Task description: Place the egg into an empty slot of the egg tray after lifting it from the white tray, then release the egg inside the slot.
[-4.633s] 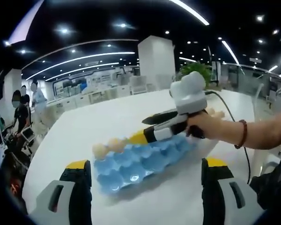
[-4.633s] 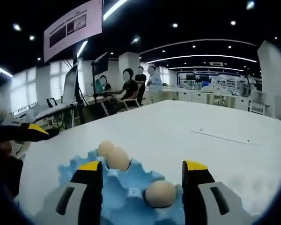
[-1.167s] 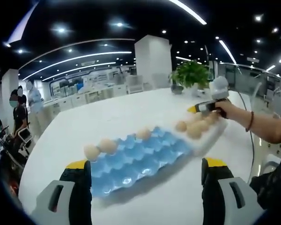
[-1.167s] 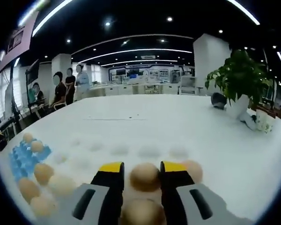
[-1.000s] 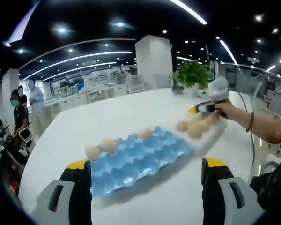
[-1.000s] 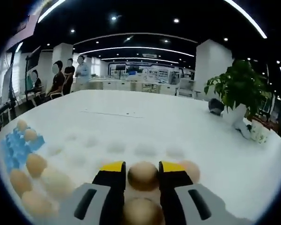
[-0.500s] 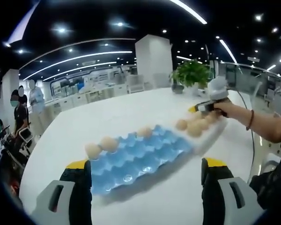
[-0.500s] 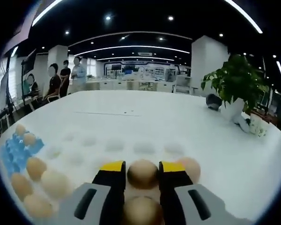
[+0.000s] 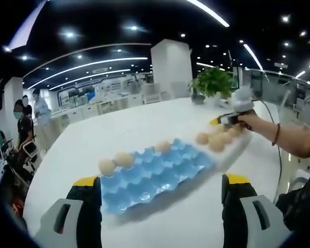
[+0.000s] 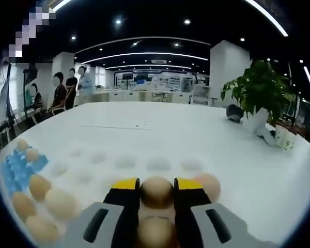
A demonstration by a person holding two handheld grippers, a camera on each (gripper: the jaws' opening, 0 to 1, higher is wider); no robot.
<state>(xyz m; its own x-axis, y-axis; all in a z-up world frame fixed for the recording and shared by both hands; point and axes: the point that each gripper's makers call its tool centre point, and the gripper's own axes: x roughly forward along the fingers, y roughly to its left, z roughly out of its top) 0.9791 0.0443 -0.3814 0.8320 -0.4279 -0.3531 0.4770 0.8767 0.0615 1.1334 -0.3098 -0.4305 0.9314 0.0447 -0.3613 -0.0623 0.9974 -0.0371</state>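
Two yellow-tipped fingers of the right gripper [image 10: 157, 190] are clamped on an egg [image 10: 156, 191] in the right gripper view, one finger touching each side of it. That egg sits in the white tray [image 10: 119, 166], whose bare dimples spread out ahead of the fingers. A second egg [image 10: 209, 185] lies just beside the outer face of the right finger, and another, blurred, rests between the finger bases nearer the camera. Three more eggs [image 10: 39, 185] lie in the tray well off to the left of the fingers, and beyond them is a corner of the blue egg tray [image 10: 18, 164] with two eggs on it.

In the left gripper view the left gripper [image 9: 163, 188] has its fingers wide apart with nothing between them, hanging above the white bench [image 9: 119, 129]. Ahead of and between those fingers lies the blue egg tray [image 9: 155, 173], most of its slots bare; three eggs [image 9: 124, 158] sit along its far edge. Past its far right end is the white tray [image 9: 232, 150] with several eggs, and there a hand [image 9: 250, 120] holds the right gripper [image 9: 216, 122] down at the eggs, a bracelet on its wrist.

A potted plant [image 10: 258, 90] stands on the bench far ahead and right of the right fingers. No brand, label or writing can be read anywhere.
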